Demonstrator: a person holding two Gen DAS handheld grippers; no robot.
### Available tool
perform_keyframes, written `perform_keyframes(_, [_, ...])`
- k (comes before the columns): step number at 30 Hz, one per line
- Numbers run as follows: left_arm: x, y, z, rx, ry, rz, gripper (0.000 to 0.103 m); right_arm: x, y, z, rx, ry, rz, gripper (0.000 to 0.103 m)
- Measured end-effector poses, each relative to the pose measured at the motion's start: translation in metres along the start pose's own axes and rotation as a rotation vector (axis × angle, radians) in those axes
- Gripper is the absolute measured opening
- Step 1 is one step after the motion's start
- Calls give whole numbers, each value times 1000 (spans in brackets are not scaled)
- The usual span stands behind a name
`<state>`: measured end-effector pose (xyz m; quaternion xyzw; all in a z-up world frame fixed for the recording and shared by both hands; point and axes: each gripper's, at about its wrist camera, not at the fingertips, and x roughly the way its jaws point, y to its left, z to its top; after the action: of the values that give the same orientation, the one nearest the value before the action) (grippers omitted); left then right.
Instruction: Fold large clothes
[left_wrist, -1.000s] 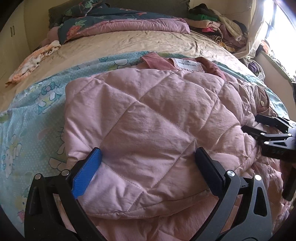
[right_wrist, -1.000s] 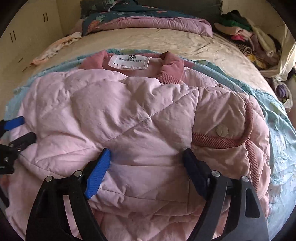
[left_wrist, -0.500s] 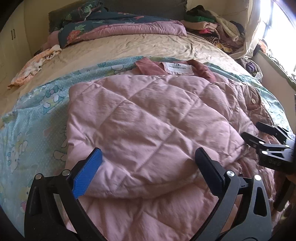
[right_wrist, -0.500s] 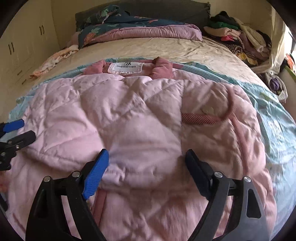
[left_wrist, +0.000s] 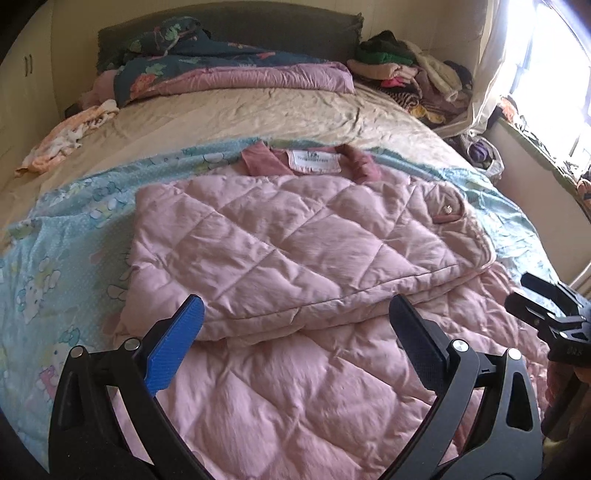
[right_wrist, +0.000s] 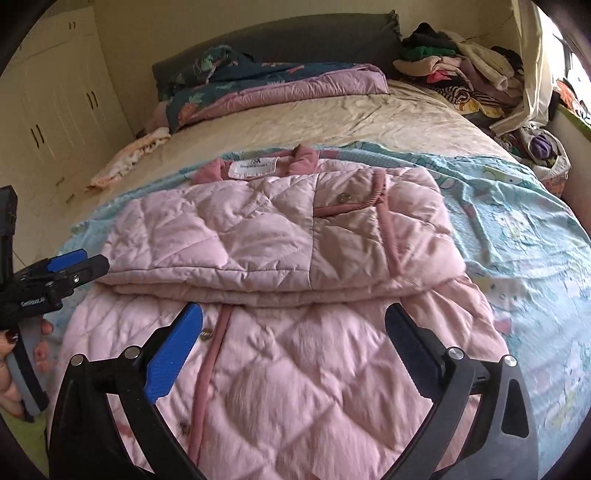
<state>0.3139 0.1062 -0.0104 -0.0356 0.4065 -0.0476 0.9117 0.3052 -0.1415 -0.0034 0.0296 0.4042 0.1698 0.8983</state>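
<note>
Right wrist view: pink quilted padded jacket (right_wrist: 280, 280) lies flat on pale blue cartoon-print sheet (right_wrist: 517, 229), bottom half turned up over itself twd collar label (right_wrist: 253, 165). One fold done; side folds likely left, est. approx halfway. Right gripper (right_wrist: 293, 332) jaws just opened wide, nothing betw them. Left gripper (left_wrist: 295, 326) also spread, empty. Only this view shows hand (right_wrist: 14, 369) left of jacket; left wrist view alone shows bright window (left_wrist: 554, 55) far right.

Both wrist views look down-forward along the bed (left_wrist: 258, 118) — sharing the pink quilted jacket (right_wrist: 280, 236), close below, headboard beyond.
</note>
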Motion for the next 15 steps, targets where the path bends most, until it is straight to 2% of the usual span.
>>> perform_keyframes(8, [-37,-7,-3,-8,-48,-21,94,-57,1,-18,-10,-56,-11,99])
perform_keyframes(15, [-82,-18,-24,-20,-118,-26,94,-109,12,-23,-79,-149,-41,99])
